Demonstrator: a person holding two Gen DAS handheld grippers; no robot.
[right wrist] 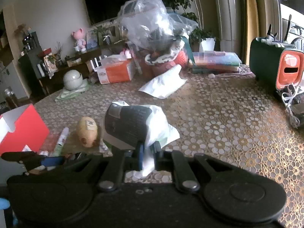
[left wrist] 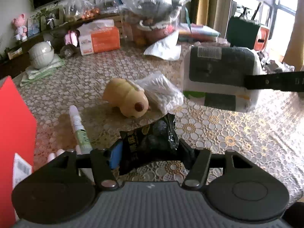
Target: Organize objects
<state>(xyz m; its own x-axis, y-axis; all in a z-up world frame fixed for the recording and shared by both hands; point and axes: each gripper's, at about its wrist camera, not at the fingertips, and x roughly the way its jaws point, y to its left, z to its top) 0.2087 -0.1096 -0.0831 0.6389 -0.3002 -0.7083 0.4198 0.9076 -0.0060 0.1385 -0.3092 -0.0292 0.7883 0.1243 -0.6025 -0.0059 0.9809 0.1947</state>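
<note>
My left gripper (left wrist: 150, 150) is shut on a black snack packet (left wrist: 152, 142) and holds it just above the table. My right gripper (right wrist: 148, 154) is shut on the white plastic wrap of a bagged dark cloth roll (right wrist: 131, 125), which also shows in the left wrist view (left wrist: 220, 70). A tan dog toy (left wrist: 127, 98) lies on its side mid-table, beside a clear bag of cotton swabs (left wrist: 161, 91). A white and green tube (left wrist: 78, 127) lies left of the packet. An open red box (left wrist: 15, 133) stands at the far left, also in the right wrist view (right wrist: 22, 131).
The table has a lace-pattern cloth (right wrist: 228, 117). At the back stand an orange tissue box (left wrist: 100, 39), a white round jar (left wrist: 40, 54), a white pouch (right wrist: 163, 83), a big clear bag of things (right wrist: 150, 24) and a stack of coloured sheets (right wrist: 216, 60). A green and orange case (right wrist: 275, 62) stands right.
</note>
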